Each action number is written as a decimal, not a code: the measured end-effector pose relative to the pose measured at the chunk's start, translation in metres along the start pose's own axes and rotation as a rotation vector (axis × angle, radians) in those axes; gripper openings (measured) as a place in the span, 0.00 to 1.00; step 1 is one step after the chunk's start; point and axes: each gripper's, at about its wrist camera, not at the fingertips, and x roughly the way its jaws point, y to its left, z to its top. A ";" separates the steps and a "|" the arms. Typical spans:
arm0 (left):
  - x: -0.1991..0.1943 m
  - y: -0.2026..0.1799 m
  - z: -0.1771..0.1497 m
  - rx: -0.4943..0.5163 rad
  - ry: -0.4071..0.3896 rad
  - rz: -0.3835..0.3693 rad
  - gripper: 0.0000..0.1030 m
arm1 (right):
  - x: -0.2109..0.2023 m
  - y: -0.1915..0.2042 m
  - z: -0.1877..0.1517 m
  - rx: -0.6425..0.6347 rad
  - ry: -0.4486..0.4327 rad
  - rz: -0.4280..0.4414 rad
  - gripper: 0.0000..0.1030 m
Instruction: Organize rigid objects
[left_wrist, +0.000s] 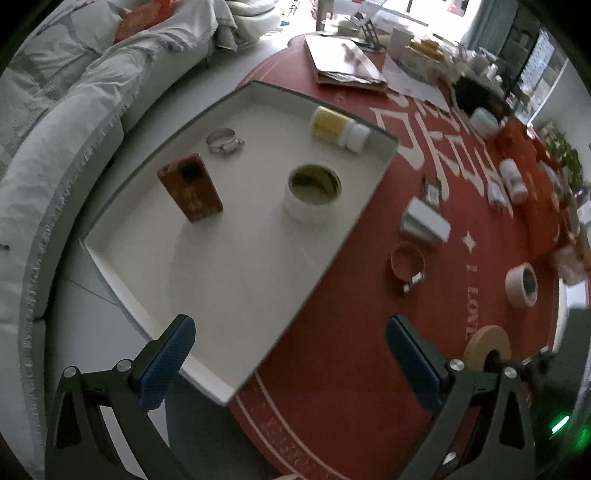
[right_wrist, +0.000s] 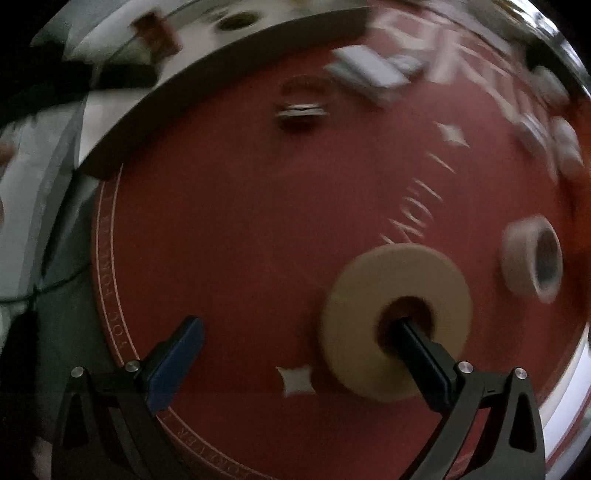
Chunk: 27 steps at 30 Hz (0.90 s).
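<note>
A white tray (left_wrist: 258, 280) lies on the red round table and holds a brown block (left_wrist: 190, 188), a metal hose clamp (left_wrist: 224, 141), a white tape roll (left_wrist: 313, 192) and a yellow bottle (left_wrist: 338, 129). My left gripper (left_wrist: 290, 363) is open and empty above the tray's near corner. My right gripper (right_wrist: 295, 350) is open; its right finger (right_wrist: 413, 343) sits inside the hole of a flat tan ring (right_wrist: 397, 321), its left finger well clear. The ring also shows in the left wrist view (left_wrist: 487, 347).
On the red table (left_wrist: 351, 369) lie a second hose clamp (left_wrist: 408, 267), a grey-white box (left_wrist: 424, 221), a masking tape roll (left_wrist: 521, 286), small bottles and orange packets at right, and a cardboard box (left_wrist: 343, 62) at the back. A white sofa (left_wrist: 55, 147) stands left.
</note>
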 end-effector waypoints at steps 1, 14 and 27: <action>-0.002 -0.001 -0.004 0.003 -0.007 0.007 1.00 | -0.007 -0.006 -0.001 0.031 -0.029 -0.012 1.00; -0.010 0.013 -0.010 -0.045 -0.009 0.008 1.00 | -0.002 -0.040 0.148 0.234 -0.169 -0.089 0.80; -0.010 -0.004 -0.014 0.009 0.012 -0.007 1.00 | -0.008 -0.071 0.053 0.376 -0.116 0.115 0.24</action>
